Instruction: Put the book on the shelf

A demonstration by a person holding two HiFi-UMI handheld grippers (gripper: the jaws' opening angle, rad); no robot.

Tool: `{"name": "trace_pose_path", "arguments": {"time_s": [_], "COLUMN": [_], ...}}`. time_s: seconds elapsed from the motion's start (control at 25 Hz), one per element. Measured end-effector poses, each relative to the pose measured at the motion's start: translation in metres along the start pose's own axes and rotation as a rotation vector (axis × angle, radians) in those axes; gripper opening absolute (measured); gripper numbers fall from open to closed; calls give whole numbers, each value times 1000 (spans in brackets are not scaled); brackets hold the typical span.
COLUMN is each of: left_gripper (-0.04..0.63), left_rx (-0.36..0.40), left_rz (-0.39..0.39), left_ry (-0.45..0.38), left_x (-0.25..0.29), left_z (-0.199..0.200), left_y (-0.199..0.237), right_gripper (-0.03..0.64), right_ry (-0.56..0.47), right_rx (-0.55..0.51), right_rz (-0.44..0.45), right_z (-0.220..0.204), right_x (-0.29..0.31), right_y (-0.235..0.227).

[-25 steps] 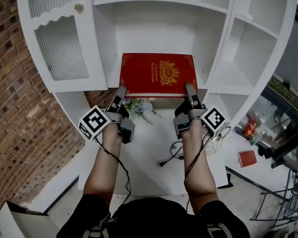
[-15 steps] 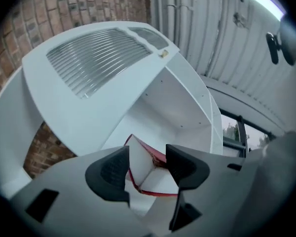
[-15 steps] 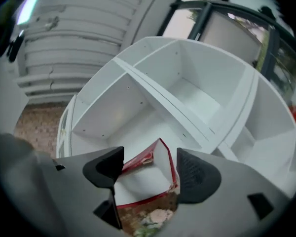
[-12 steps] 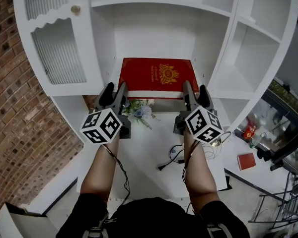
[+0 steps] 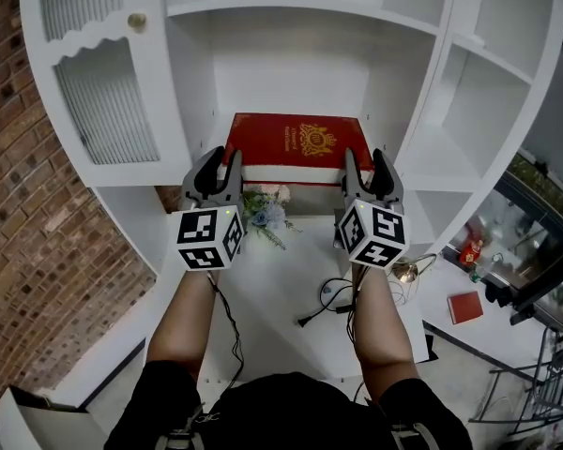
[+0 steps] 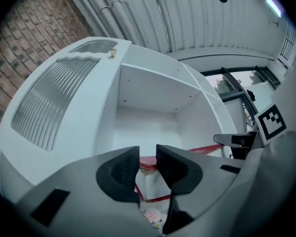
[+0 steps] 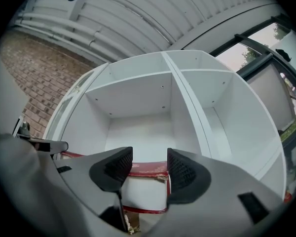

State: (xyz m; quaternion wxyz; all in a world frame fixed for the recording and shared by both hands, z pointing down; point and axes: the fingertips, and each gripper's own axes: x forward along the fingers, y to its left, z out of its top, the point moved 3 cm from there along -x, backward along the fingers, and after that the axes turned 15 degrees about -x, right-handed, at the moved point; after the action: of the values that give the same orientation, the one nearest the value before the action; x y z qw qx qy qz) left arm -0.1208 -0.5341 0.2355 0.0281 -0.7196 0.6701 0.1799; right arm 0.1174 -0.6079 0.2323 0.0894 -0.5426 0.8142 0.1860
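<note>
White shelf unit (image 5: pixel 394 82) fills the head view. Ribbed-glass door (image 5: pixel 103 92) on its left, open compartments in the middle and to the right.

Red book (image 5: pixel 296 143) lies flat, cover up, on the board of the middle compartment. Its near edge is at the board's front lip, maybe slightly over it; can't tell for sure.

My left gripper (image 5: pixel 218 163) sits just short of the book's near-left corner, my right gripper (image 5: pixel 367 164) just short of the near-right corner. Both sets of jaws are closing. In each gripper view the book corner shows through the gap but lies beyond the pads, so I'm holding nothing.

Flower bunch (image 5: pixel 263 209) is on the level below, between my two grippers.

Step, as I read it: placement looks done, this is the let-go and back-off. Next move calls for pulling both grippers straight back without catching the book's edge. If the book does overhang, nudge it deeper with closed tips first.
</note>
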Motion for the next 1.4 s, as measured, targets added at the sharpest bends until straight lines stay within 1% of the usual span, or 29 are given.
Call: {"name": "trace_pose_path", "arguments": {"time_s": [0.12,0.4,0.72,0.8,0.84,0.92,1.0,1.04,1.12,1.2,1.32,1.4], "left_gripper": [117,117,115,115,115,115,115,115,112,80,35,15], "left_rx": [-11,9,3,13,30,84,130,139,130,112,102,95], "left_rz": [-1,28,55,61,66,83,98,98,89,82,85,82], "left_ry": [16,59,89,104,111,96,44,23,12,20,42,71], "left_x": [11,29,31,29,27,17,3,-4,-20,-38,-68,-86], "left_z": [-1,-5,-4,-3,-2,5,17,21,21,13,-7,-25], "left_y": [3,6,6,4,3,-2,-8,-12,-17,-21,-24,-26], "right_gripper": [237,236,236,236,236,202,194,184,146,100,21,14], "right_ry": [25,83,124,134,134,110,69,48,17,9,44,80], "right_rx": [-1,12,21,22,17,1,-10,-15,-30,-39,-37,-25], "right_rz": [7,21,22,26,23,7,2,4,9,22,48,71], "right_z": [-3,-12,-12,-12,-10,-2,9,15,22,22,5,-14], "right_x": [11,33,36,35,32,21,7,-2,-20,-40,-68,-83], "right_y": [-2,-6,-7,-8,-8,-10,-9,-7,0,9,29,43]}}
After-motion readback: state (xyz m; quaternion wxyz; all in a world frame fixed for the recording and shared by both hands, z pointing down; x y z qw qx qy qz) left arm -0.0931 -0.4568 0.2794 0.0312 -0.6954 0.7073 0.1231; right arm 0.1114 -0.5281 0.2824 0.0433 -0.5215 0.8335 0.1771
